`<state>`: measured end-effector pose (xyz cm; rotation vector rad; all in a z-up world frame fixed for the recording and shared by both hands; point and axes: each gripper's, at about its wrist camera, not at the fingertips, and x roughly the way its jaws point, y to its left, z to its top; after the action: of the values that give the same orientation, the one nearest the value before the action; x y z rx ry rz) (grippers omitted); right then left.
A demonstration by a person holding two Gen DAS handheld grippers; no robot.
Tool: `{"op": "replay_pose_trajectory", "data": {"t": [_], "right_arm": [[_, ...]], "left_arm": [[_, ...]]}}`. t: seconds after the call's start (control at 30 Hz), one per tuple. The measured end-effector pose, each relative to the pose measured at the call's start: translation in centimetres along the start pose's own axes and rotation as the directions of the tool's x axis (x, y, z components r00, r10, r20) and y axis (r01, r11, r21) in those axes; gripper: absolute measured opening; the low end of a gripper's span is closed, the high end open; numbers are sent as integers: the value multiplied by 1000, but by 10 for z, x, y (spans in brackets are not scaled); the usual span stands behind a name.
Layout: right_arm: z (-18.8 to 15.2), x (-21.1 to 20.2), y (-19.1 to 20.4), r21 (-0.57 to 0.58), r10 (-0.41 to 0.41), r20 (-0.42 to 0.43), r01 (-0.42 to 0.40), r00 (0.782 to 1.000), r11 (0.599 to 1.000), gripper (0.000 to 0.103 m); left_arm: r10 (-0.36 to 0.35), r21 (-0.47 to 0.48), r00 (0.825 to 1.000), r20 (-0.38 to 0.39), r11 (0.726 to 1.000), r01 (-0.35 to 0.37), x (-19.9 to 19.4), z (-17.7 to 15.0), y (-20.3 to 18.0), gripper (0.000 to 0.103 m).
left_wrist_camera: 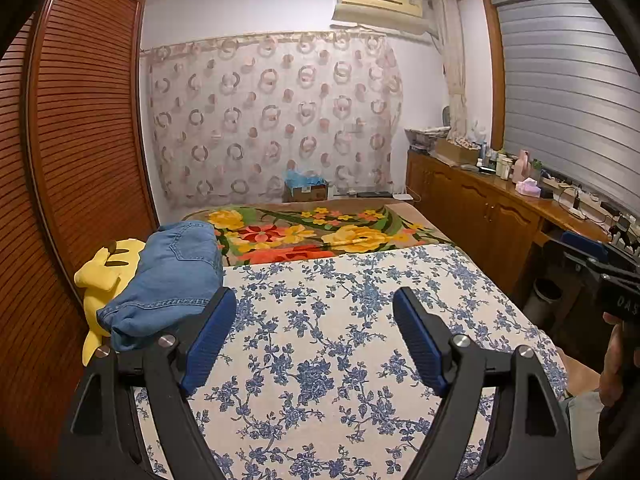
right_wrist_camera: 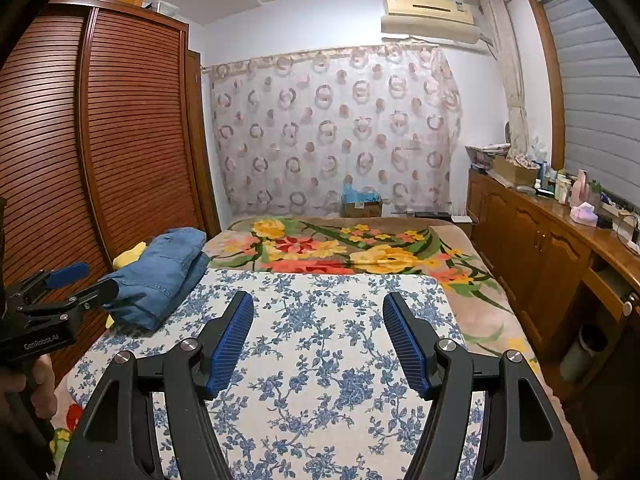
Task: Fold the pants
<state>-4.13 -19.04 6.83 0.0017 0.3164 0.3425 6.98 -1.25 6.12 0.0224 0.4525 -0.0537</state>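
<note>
Hovering with fingers spread wide and empty above the blue-flowered cloth [left_wrist_camera: 340,340], the left gripper [left_wrist_camera: 314,334] and right gripper [right_wrist_camera: 318,338] seem clear of the folded denim pants [left_wrist_camera: 168,276], apparently parked at ten o'clock atop a yellow plush toy [left_wrist_camera: 100,276].

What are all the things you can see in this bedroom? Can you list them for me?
jeans: one pair, blue denim, folded, left edge of bed
plush toy: one, yellow, under the jeans
sheet: one, white with blue flowers, near half of bed
blanket: one, brown with yellow and red flowers, far half of bed
wardrobe: one, brown slatted, left
curtain: one, sheer with rings, far wall
air conditioner: one, cream, up high
cabinet: one, brown wood, right, cluttered top
left tool: open, empty
right tool: open, empty
</note>
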Motion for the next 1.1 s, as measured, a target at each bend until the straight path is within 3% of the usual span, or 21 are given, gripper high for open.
{"op": "replay_pose_trajectory", "data": {"t": [1.1], "right_arm": [[-3, 4, -16, 5, 18, -4, -18, 1000, 1000, 70]], "left_arm": [[-2, -5, 1000, 4, 1000, 2, -1, -1, 1, 81]]}}
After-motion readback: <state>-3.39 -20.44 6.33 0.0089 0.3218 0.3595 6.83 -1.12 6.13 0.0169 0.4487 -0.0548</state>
